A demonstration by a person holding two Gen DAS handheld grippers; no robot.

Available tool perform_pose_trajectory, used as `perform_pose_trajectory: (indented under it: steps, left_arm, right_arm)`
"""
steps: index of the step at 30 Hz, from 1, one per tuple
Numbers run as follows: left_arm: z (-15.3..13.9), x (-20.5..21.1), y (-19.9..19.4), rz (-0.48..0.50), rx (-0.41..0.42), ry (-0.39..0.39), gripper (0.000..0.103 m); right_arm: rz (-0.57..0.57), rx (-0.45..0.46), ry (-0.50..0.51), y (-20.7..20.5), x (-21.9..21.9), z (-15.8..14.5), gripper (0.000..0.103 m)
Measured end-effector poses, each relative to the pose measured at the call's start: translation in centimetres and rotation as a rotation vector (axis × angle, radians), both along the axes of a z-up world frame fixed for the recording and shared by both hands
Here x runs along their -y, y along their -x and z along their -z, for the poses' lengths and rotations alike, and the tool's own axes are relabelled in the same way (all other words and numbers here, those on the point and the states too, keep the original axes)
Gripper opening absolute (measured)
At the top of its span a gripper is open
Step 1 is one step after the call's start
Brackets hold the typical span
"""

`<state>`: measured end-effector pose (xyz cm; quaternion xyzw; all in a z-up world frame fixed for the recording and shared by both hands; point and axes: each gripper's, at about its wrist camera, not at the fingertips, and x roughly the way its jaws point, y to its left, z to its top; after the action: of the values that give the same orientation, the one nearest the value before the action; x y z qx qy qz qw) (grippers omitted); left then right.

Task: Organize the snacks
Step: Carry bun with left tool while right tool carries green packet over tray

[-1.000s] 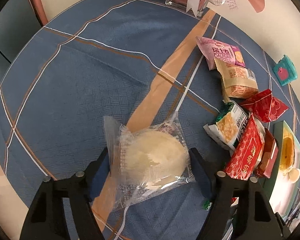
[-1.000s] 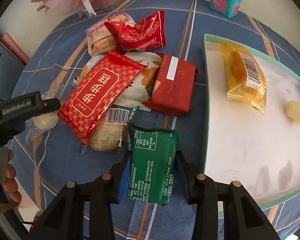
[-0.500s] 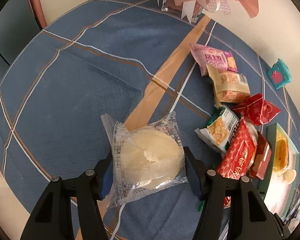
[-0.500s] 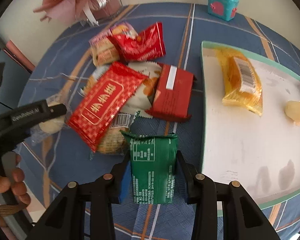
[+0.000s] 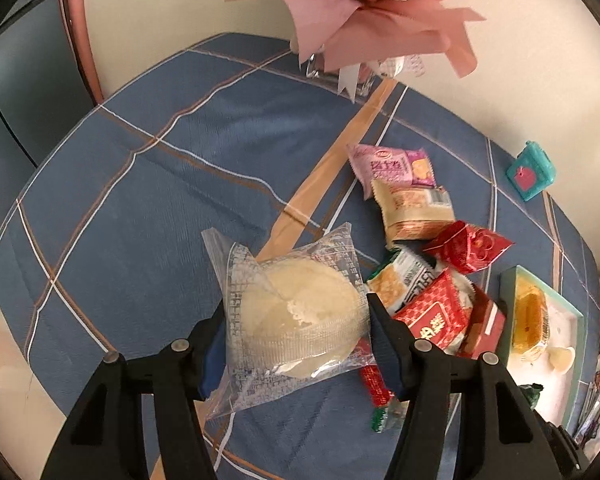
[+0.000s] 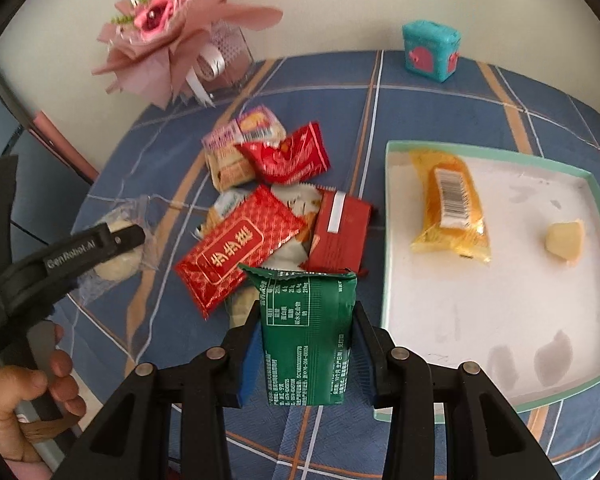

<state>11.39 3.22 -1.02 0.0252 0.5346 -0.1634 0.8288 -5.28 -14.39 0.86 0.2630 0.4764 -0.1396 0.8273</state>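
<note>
Left gripper (image 5: 296, 336): fingers clamped on a clear plastic packet holding a round pale pastry (image 5: 296, 308), carried clear of the blue plaid tablecloth (image 5: 140, 200); a person's hand (image 6: 28, 396) grips its handle in the right wrist view.
Right gripper (image 6: 306, 344): fingers clenched on a green foil snack packet (image 6: 306, 332), held upright above the cloth, just beside the near left corner of the tray.
Shallow white tray with mint-green rim (image 6: 384, 280): contains an orange-yellow wrapped cake with barcode label (image 6: 452, 208) and, apart from it, a small pale yellow wrapped sweet (image 6: 566, 242).
Loose pile left of the tray: large red patterned packet with gold characters (image 6: 236, 248); dark red box-shaped packet with white stripe (image 6: 340, 236); glossy red pouch (image 6: 288, 156); beige biscuit packet (image 6: 228, 168); pink-purple packet (image 5: 392, 166).
Far edge: pink paper-wrapped rose bouquet (image 6: 168, 28); small teal box (image 6: 430, 50).
</note>
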Motion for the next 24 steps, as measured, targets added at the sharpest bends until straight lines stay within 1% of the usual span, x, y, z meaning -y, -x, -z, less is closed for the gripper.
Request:
perform_pose_trajectory:
  steps: [5,9,15,24]
  left_arm:
    - [-0.4,1.5,0.7,0.02,0.015,-0.006,0.064]
    - [-0.5,3.6,2.1,0.06,0.013,-0.016,0.064]
    - [-0.7,8.4,5.6,0.177,0.016,-0.02,0.064]
    - [-0.5,15.6,12.2,0.381,0.039,-0.059,0.064]
  right_arm:
    - [0.014,0.001,-0.006,0.4,1.1,0.0,0.042]
    - [0.042,0.001,-0.021,1.3,2.5,0.1,0.042]
    - [0.133,-0.019,-0.009,3.5,5.6,0.3,0.042]
    - [0.295,-0.062,0.001,8.3,11.4,0.5,0.043]
